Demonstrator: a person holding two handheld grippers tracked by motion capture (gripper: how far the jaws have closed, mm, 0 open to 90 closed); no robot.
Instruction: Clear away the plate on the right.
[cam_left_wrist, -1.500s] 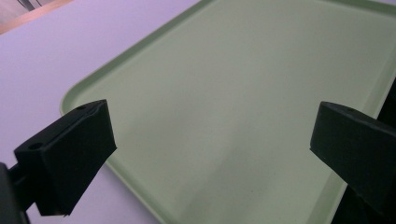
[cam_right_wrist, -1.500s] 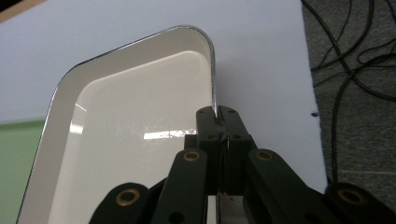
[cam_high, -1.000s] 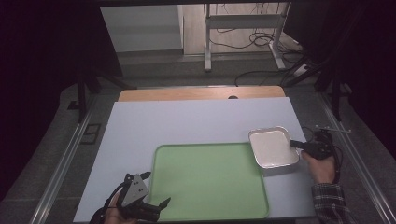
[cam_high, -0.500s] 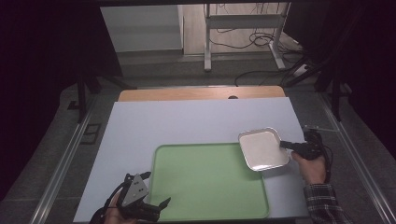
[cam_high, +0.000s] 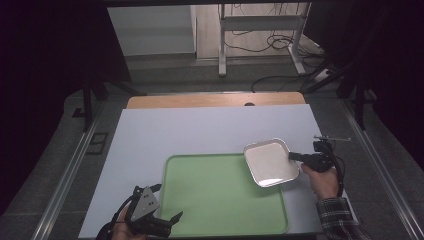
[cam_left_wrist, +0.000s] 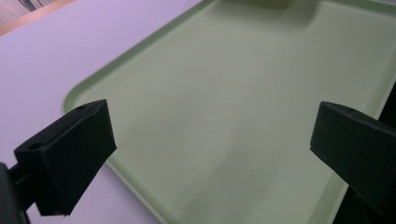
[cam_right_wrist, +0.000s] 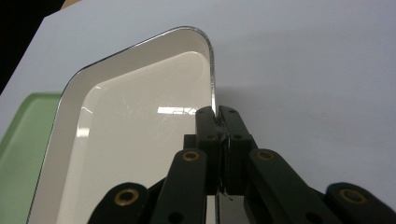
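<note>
Here the right gripper (cam_right_wrist: 217, 114) pinches the white dish's (cam_right_wrist: 140, 140) rim.

Dim room w/ grey floor (cam_high: 165, 75); behind the wooden table edge (cam_high: 215, 100) stood a metal stand (cam_high: 260, 35), cables (cam_high: 280, 45) nearby.

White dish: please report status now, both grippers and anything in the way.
Right gripper shut on white dish rim, dish over green tray corner. Left gripper open at tray's near edge, holding nothing. Nothing lies on the tray.
</note>
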